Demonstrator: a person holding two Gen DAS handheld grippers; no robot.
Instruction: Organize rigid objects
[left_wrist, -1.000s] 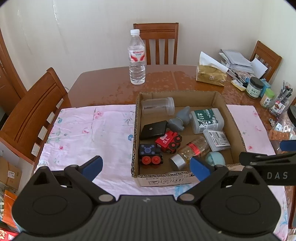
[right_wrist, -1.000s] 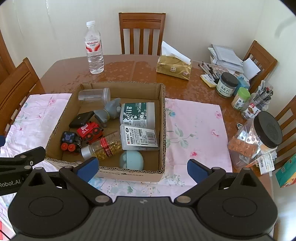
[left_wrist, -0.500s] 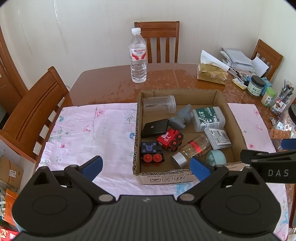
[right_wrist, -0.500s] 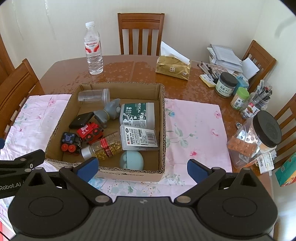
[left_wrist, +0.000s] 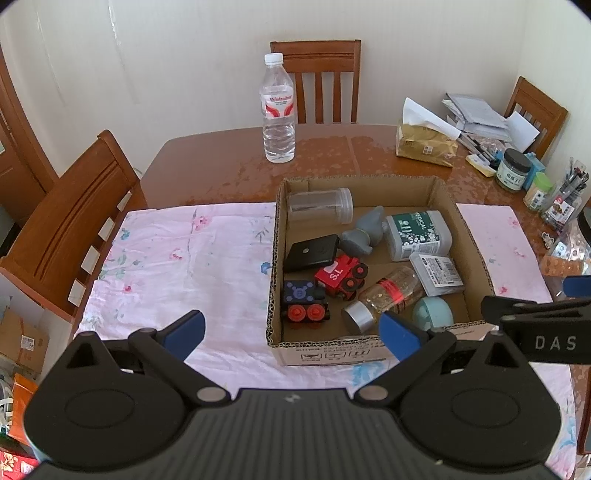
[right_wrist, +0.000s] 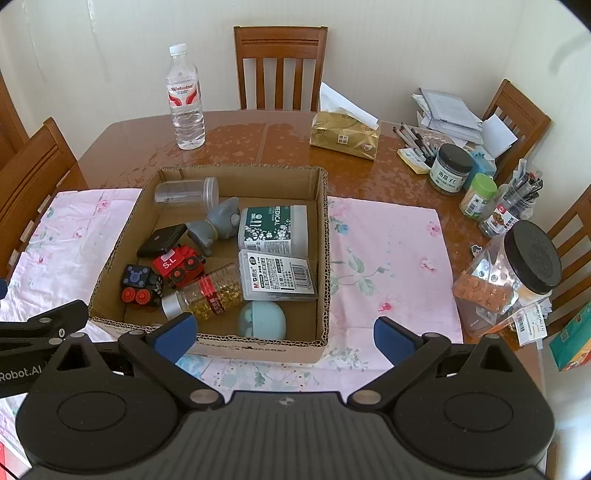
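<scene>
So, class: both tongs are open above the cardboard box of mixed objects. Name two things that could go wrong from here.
1. The gold-filled bottle lies on its side touching the red toy train; lifting either may roll or drag the other.
2. The left tongs and right tongs hover over the same cardboard box, so reaching in together could make them collide.

bright even daylight, sharp, fisheye-curved dark corners
</scene>
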